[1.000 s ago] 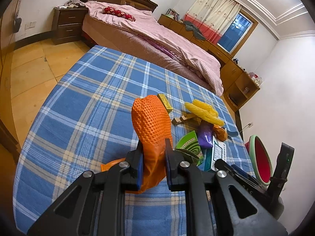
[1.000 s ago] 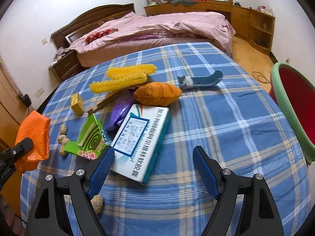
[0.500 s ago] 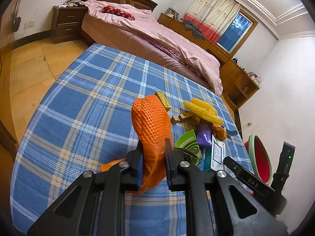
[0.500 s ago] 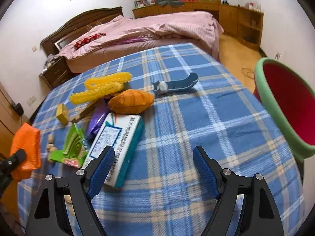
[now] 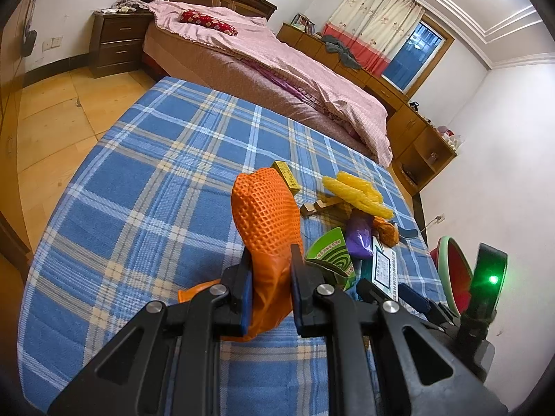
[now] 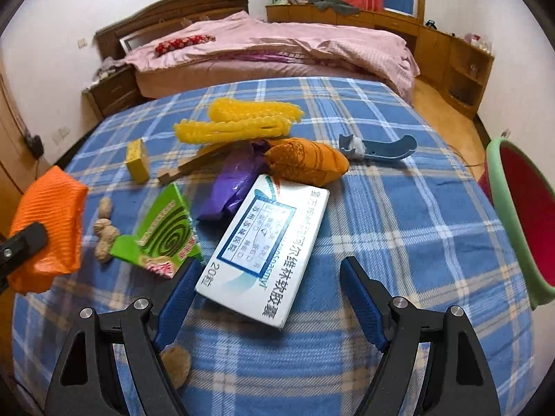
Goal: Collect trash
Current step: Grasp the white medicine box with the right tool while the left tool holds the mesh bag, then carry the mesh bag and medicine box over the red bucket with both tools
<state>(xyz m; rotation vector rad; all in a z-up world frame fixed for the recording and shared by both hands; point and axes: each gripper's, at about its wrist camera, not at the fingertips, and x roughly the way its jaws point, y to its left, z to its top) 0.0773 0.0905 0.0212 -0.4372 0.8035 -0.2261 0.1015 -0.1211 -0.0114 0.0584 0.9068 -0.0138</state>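
Observation:
My left gripper point(image 5: 269, 277) is shut on an orange mesh bag point(image 5: 267, 215), held up above the blue plaid table point(image 5: 138, 190); the same orange mesh bag point(image 6: 52, 222) shows at the left edge of the right wrist view. My right gripper point(image 6: 267, 280) stands open just in front of a white medicine box point(image 6: 267, 246), whose near end lies between its fingers without touching them. Behind the box lie a green mosquito-coil box point(image 6: 163, 235), a purple wrapper point(image 6: 232, 187), an orange pouch point(image 6: 305, 163), yellow foam netting point(image 6: 239, 124) and a small yellow box point(image 6: 137, 161).
A green-rimmed red bin point(image 6: 517, 222) stands past the table's right edge. Peanut shells point(image 6: 104, 232) lie beside the green box, one more point(image 6: 177, 364) under my right gripper. A blue plastic piece point(image 6: 381, 147) and a wooden piece point(image 6: 194, 163) rest further back. A pink bed point(image 6: 277, 45) stands behind the table.
The right gripper swung right toward the bin and came back left, now closer over the white box. The left gripper and its orange bag have held still.

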